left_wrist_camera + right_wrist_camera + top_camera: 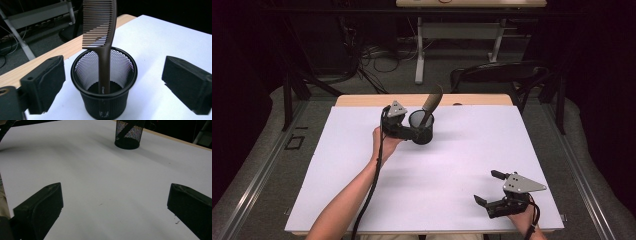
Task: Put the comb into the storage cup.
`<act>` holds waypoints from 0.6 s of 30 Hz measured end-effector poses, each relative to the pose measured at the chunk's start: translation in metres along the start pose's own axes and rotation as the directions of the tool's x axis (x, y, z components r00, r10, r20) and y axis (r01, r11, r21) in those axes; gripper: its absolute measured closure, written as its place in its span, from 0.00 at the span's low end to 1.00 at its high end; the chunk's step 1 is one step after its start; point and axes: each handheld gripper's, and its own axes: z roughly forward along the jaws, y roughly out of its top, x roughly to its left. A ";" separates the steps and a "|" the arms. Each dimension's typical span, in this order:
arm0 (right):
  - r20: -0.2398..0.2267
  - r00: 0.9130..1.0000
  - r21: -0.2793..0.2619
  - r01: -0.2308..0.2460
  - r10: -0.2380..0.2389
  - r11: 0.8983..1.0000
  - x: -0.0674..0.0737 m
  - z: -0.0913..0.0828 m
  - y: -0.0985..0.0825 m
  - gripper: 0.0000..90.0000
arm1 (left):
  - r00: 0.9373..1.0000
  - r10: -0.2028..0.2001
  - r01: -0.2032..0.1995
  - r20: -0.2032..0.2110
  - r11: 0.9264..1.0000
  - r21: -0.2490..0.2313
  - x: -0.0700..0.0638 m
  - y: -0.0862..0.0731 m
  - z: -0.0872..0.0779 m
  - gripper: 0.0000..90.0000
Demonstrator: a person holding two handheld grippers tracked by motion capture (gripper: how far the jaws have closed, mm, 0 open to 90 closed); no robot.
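Your left gripper (414, 133) sits just beside the one black mesh cup (422, 127), jaws spread wide with nothing between the pads. In the left gripper view the two pads flank the cup (104, 82) without touching it. One brown comb (101, 37) stands in the cup, handle down, teeth up, leaning against the rim. Small pale lettering on the comb handle and a pale mark low on the cup wall are too small to read. Your right gripper (490, 189) rests near the front right of the white table (462, 165), well apart from the cup, jaws open and empty. The right gripper view shows the cup (128, 133) from the side, the comb handle slanting across inside.
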 end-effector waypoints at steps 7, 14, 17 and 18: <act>-0.004 1.000 0.003 0.002 -0.002 1.000 0.000 0.000 0.000 0.00 | 1.000 0.008 -0.009 0.003 0.999 0.045 0.000 -0.006 -0.016 0.00; -0.002 1.000 0.002 -0.001 0.001 1.000 0.001 0.000 0.001 0.00 | 1.000 0.010 -0.009 -0.006 0.997 0.079 0.002 -0.010 -0.033 0.00; -0.004 1.000 0.000 0.001 -0.001 1.000 0.001 0.000 0.000 0.00 | 1.000 0.008 -0.007 -0.009 0.996 0.091 0.002 -0.013 -0.040 0.00; -0.004 1.000 0.003 -0.001 0.001 1.000 0.001 0.000 0.000 0.00 | 1.000 0.007 -0.006 -0.009 0.995 0.097 0.002 -0.014 -0.042 0.00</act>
